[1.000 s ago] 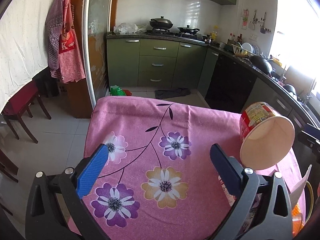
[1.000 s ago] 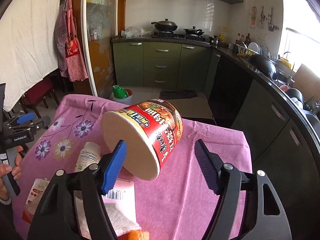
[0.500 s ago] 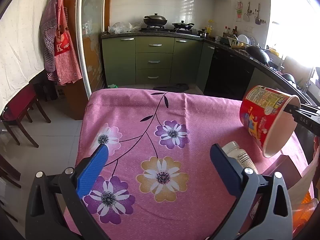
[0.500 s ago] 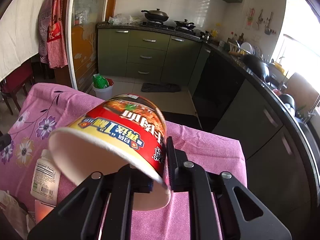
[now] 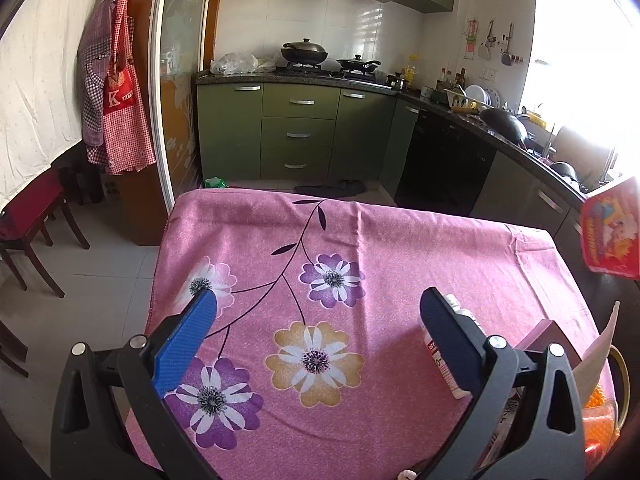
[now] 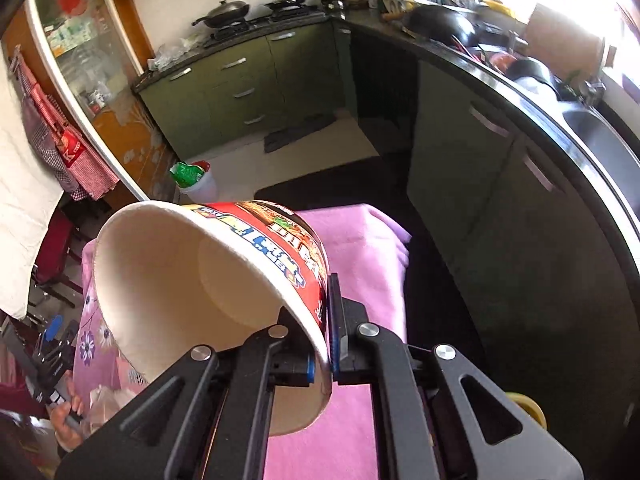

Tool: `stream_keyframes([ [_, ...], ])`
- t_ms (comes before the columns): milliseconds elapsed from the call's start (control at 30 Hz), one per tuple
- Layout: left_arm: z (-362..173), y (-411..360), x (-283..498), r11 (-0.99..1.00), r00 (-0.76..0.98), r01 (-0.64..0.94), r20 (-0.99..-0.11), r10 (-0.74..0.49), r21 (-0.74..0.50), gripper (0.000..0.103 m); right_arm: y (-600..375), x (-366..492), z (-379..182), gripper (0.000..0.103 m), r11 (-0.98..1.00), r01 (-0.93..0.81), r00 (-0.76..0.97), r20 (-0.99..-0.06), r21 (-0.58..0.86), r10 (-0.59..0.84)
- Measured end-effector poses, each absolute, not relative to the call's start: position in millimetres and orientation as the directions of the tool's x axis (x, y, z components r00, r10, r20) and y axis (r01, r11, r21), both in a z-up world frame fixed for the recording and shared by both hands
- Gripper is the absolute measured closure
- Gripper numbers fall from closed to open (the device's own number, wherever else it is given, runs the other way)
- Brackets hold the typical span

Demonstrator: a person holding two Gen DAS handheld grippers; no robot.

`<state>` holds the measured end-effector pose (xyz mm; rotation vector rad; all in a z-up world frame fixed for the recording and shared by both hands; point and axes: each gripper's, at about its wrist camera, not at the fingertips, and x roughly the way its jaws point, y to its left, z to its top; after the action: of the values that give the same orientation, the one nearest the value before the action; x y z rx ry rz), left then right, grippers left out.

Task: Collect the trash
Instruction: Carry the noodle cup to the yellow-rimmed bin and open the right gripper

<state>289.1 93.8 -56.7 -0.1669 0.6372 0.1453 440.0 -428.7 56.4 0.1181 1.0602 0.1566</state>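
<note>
My right gripper (image 6: pixel 322 356) is shut on the rim of an empty red instant-noodle cup (image 6: pixel 224 276), held tilted in the air above the right edge of the pink flowered tablecloth (image 6: pixel 360 248). The cup also shows at the far right of the left wrist view (image 5: pixel 610 232). My left gripper (image 5: pixel 320 316) is open and empty, low over the near part of the tablecloth (image 5: pixel 360 240). A white bottle (image 5: pixel 448 356) lies on the cloth behind its right finger. Wrappers and an orange item (image 5: pixel 598 408) lie at the near right corner.
A white bin with green trash (image 6: pixel 196 180) stands on the floor past the table's far left corner. Green kitchen cabinets (image 5: pixel 300 136) and a dark counter (image 6: pixel 540 92) run behind and to the right. A red chair (image 5: pixel 32 216) stands at the left.
My right gripper closed on the cup's rim, lifted it and swung it right, tilting the view. The left gripper rose slightly and stayed open.
</note>
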Motion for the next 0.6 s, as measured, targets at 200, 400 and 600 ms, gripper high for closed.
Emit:
stream_keyframes([
  [200, -53, 92, 287, 0.978, 0.807, -0.179, -0.585, 0.081, -0.112, 0.006, -560, 367, 36, 0.097, 0.972, 0.143, 0.294, -0.946, 0.187, 0.139],
  [400, -55, 91, 288, 0.979, 0.808, -0.176, -0.583, 0.084, -0.103, 0.006, -642, 334, -47, 0.097, 0.941, 0.306, 0.134, -0.985, 0.148, 0.112],
  [600, -56, 90, 290, 0.98, 0.807, -0.173, -0.585, 0.085, -0.097, 0.006, -661, 334, -122, 0.097, 0.931, 0.336, 0.009, -0.989, 0.14, 0.145],
])
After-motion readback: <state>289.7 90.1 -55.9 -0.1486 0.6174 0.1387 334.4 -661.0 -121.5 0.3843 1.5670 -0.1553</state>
